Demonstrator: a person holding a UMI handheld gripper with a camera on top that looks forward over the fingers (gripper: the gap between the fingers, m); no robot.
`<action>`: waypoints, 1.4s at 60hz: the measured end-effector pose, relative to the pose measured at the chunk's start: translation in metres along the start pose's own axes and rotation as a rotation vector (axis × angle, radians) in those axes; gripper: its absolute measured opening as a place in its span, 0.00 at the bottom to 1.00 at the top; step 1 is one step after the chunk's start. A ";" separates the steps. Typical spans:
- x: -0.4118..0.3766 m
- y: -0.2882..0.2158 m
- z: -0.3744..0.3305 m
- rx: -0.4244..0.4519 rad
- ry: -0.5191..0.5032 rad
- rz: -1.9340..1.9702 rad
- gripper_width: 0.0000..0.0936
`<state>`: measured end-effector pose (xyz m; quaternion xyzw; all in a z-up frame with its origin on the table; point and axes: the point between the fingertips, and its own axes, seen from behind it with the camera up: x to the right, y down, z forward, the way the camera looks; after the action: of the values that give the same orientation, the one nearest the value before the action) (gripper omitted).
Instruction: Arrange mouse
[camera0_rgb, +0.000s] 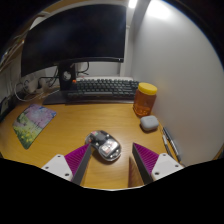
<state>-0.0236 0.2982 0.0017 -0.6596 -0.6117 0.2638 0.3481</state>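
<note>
A grey and silver mouse (104, 146) lies on the wooden desk (75, 125), just ahead of my fingers and a little toward the left one. My gripper (111, 162) is open, with its magenta pads (150, 159) spread wide on either side. Nothing is held. The mouse touches neither pad. A colourful mouse pad (33, 124) lies farther off on the left of the desk.
A black keyboard (101, 88) and a dark monitor (76, 40) stand at the back. An orange container (146, 98) and a small grey object (149, 123) sit to the right. A pen-like object (170, 143) lies by the right finger.
</note>
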 end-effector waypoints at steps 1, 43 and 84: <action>0.001 -0.001 0.003 -0.001 0.001 -0.002 0.92; 0.004 -0.025 0.049 -0.047 0.046 -0.037 0.40; -0.347 -0.129 -0.007 0.000 -0.155 -0.017 0.40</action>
<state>-0.1376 -0.0452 0.0796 -0.6320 -0.6425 0.3108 0.3019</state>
